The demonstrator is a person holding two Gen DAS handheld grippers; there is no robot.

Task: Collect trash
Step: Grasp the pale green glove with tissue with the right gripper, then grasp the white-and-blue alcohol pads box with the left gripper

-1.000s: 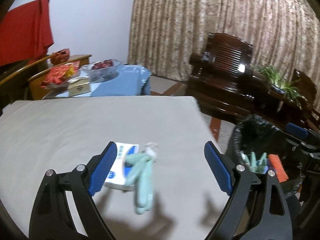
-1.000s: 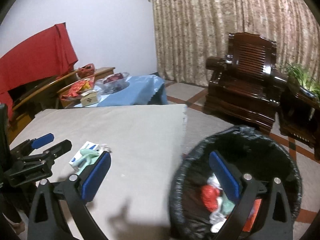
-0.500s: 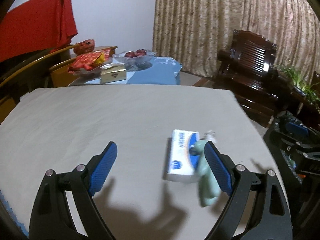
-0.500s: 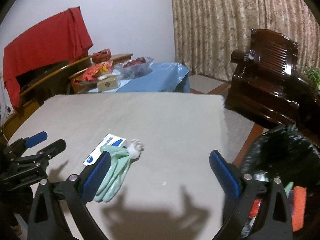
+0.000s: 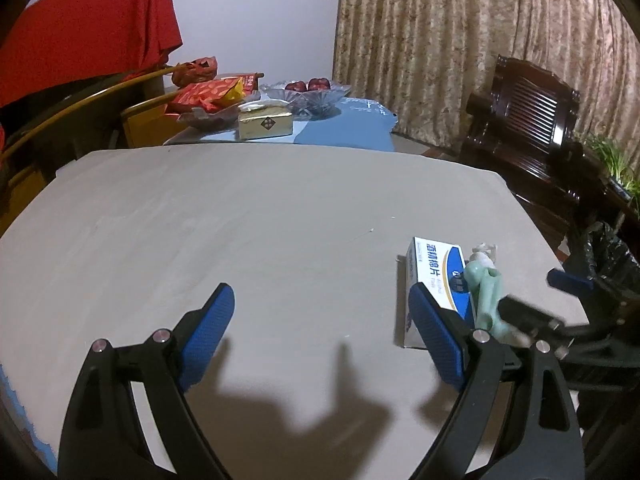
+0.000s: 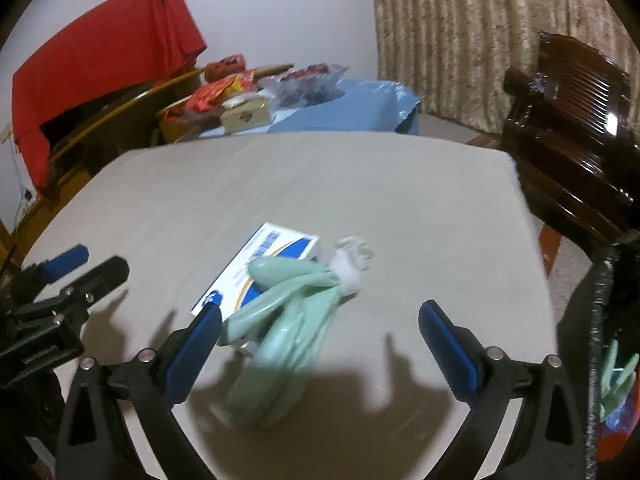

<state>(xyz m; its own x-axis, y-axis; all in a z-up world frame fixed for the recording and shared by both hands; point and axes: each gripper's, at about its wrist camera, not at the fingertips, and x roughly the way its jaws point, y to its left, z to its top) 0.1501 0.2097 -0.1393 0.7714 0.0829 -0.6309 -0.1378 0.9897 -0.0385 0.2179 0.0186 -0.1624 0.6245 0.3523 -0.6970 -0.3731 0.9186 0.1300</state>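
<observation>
Two handheld grippers hover over a beige-covered table (image 5: 240, 240) strewn with the last of the trash. At left, the left gripper (image 5: 320, 336) spreads its blue-padded jaws wide above bare cloth, nothing between them. To its right lies a white-and-blue box of alcohol pads (image 6: 256, 272), with a pale green rubber glove (image 6: 288, 312) draped across it and a crumpled white scrap (image 6: 352, 260) touching the glove's cuff. The right gripper (image 6: 320, 340) hangs over that pile, jaws wide apart and the glove between them but ungripped. At far right, beside the table's edge, stands a black-lined trash bin (image 6: 600, 320) already holding green and red refuse.
</observation>
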